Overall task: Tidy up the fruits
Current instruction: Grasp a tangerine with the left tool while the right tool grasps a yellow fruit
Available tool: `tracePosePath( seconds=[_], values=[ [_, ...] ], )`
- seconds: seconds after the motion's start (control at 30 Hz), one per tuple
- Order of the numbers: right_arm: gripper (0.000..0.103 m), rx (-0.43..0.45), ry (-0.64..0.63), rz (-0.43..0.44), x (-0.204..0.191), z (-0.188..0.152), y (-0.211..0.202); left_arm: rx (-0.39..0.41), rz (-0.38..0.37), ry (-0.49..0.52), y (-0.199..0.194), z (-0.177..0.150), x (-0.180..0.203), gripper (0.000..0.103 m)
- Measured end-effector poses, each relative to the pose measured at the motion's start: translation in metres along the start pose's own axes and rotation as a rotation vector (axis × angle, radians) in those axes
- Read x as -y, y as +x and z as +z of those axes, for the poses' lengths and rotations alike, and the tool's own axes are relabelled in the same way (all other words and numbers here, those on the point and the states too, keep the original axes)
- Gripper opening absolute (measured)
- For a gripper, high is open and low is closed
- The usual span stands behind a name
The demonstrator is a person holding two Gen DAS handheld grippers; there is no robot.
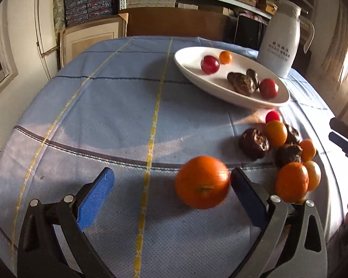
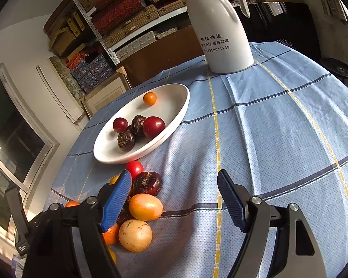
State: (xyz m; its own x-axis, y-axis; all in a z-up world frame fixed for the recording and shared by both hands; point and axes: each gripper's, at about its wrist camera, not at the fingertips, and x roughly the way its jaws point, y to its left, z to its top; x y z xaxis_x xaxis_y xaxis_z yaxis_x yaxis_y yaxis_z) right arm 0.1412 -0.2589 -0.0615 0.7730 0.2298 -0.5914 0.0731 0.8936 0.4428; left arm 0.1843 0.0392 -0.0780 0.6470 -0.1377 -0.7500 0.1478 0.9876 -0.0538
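Observation:
A white oval dish on the blue checked tablecloth holds two red fruits, a small orange one and dark wrinkled fruits. A loose pile of oranges, dark fruits and a red one lies on the cloth in front of the dish. My left gripper is open; a large orange sits between its fingers, against the right pad. My right gripper is open and empty, its left finger over the pile.
A white thermos jug stands behind the dish at the table's far side. Shelves of boxes, a cardboard panel and a door line the back wall. The other gripper shows at the right edge of the left wrist view.

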Motion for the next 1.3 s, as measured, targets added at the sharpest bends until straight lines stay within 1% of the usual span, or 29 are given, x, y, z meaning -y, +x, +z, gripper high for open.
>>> tracePosePath(
  seconds=[0.23, 0.3, 0.37, 0.4, 0.47, 0.5, 0.53, 0.57, 0.67, 0.77, 0.83, 0.9, 0.97, 1.07, 1.13, 1.2, 1.3],
  values=[
    [0.077, -0.007, -0.018, -0.001, -0.003, -0.001, 0.002, 0.026, -0.026, 0.049, -0.008, -0.006, 0.009, 0.098],
    [0.077, -0.012, -0.027, 0.0, -0.005, -0.002, 0.002, 0.021, -0.05, 0.069, -0.007, -0.006, 0.014, 0.095],
    [0.077, -0.019, -0.034, 0.003, -0.006, -0.004, 0.004, 0.006, -0.078, 0.082, -0.004, -0.005, 0.017, 0.077],
    [0.077, -0.023, -0.037, 0.005, -0.007, -0.004, 0.005, -0.004, -0.091, 0.085, -0.002, -0.004, 0.018, 0.075],
    [0.077, -0.033, -0.042, 0.015, -0.008, -0.005, 0.006, -0.024, -0.118, 0.09, 0.003, -0.004, 0.021, 0.068],
    [0.077, -0.038, -0.043, 0.02, -0.009, -0.006, 0.006, -0.03, -0.126, 0.092, 0.005, -0.003, 0.022, 0.067],
    [0.077, -0.043, -0.043, 0.025, -0.009, -0.006, 0.007, -0.035, -0.132, 0.095, 0.006, -0.003, 0.023, 0.062],
    [0.077, -0.047, -0.042, 0.032, -0.009, -0.007, 0.007, -0.042, -0.141, 0.098, 0.007, -0.004, 0.024, 0.053],
    [0.077, -0.064, -0.044, 0.045, -0.01, -0.008, 0.009, -0.049, -0.148, 0.09, 0.009, -0.004, 0.023, 0.046],
    [0.076, -0.089, -0.059, 0.058, -0.013, -0.01, 0.013, -0.048, -0.163, 0.07, 0.01, -0.004, 0.02, 0.046],
    [0.072, -0.104, -0.071, 0.065, -0.016, -0.012, 0.016, -0.047, -0.162, 0.068, 0.01, -0.004, 0.02, 0.046],
    [0.063, -0.124, -0.075, 0.083, -0.017, -0.014, 0.019, -0.047, -0.164, 0.065, 0.01, -0.004, 0.019, 0.046],
    [0.057, -0.148, -0.069, 0.1, -0.017, -0.015, 0.023, -0.049, -0.165, 0.063, 0.01, -0.003, 0.019, 0.046],
    [0.051, -0.197, -0.041, 0.138, -0.016, -0.017, 0.033, -0.05, -0.164, 0.064, 0.01, -0.003, 0.019, 0.046],
    [0.05, -0.215, -0.029, 0.143, -0.016, -0.019, 0.038, -0.051, -0.163, 0.065, 0.011, -0.003, 0.02, 0.046],
    [0.044, -0.237, -0.011, 0.157, -0.015, -0.021, 0.043, -0.052, -0.163, 0.063, 0.012, -0.002, 0.02, 0.046],
    [0.044, -0.234, -0.009, 0.161, -0.016, -0.021, 0.044, -0.049, -0.169, 0.054, 0.013, -0.001, 0.02, 0.046]
  ],
)
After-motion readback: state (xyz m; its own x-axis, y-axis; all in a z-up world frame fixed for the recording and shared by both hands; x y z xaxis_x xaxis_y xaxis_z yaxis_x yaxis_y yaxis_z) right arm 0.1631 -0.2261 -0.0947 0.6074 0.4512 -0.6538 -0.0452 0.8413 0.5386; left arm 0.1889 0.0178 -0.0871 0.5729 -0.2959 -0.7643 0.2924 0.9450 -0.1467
